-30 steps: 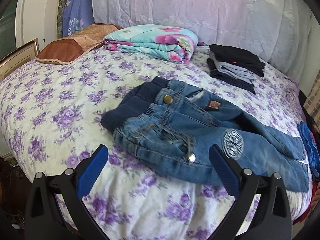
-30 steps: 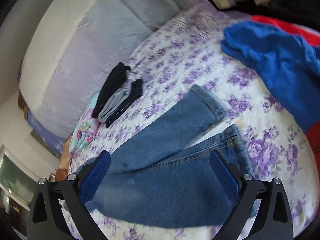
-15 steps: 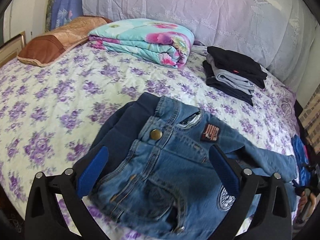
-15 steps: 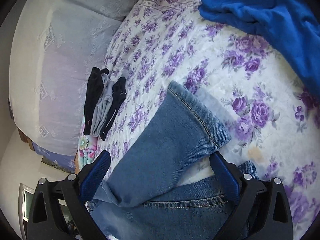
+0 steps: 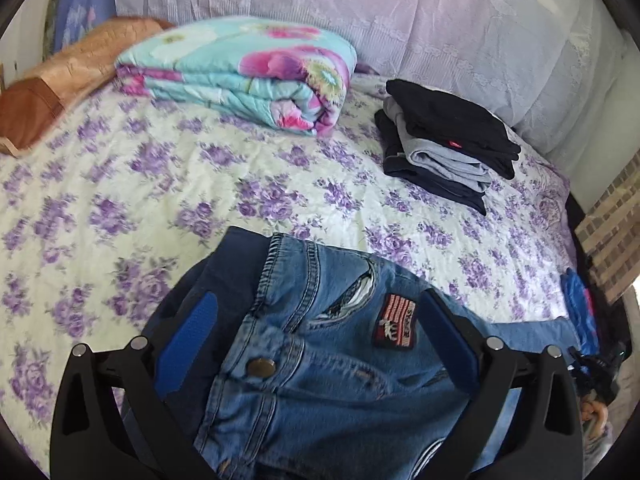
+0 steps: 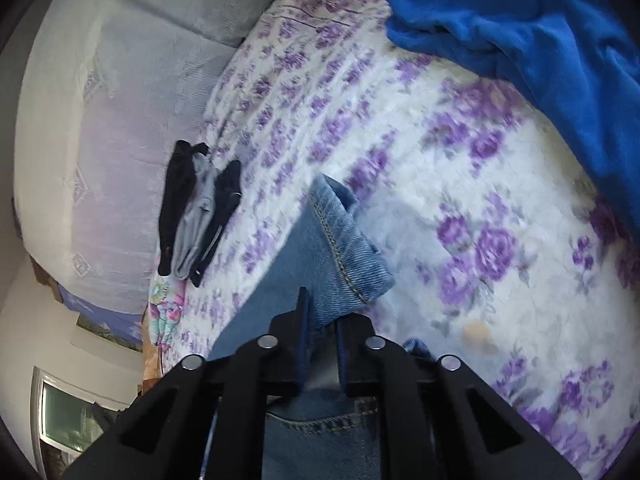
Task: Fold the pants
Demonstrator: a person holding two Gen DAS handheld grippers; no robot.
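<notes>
Blue jeans (image 5: 340,380) with a brass button and a flag patch lie on the floral bedspread (image 5: 120,208). My left gripper (image 5: 320,344) is open, its blue pads on either side of the waistband, low over it. In the right wrist view, my right gripper (image 6: 320,328) is shut on the jeans leg (image 6: 344,248) near its hem; the cuff sticks out past the fingers.
A folded floral quilt (image 5: 248,76) and an orange pillow (image 5: 60,88) lie at the back. A stack of folded dark and grey clothes (image 5: 444,148) sits back right, also in the right wrist view (image 6: 196,212). A blue garment (image 6: 540,36) lies near the leg end.
My left gripper moved forward and down over the waistband. My right gripper moved onto the leg hem and closed on it.
</notes>
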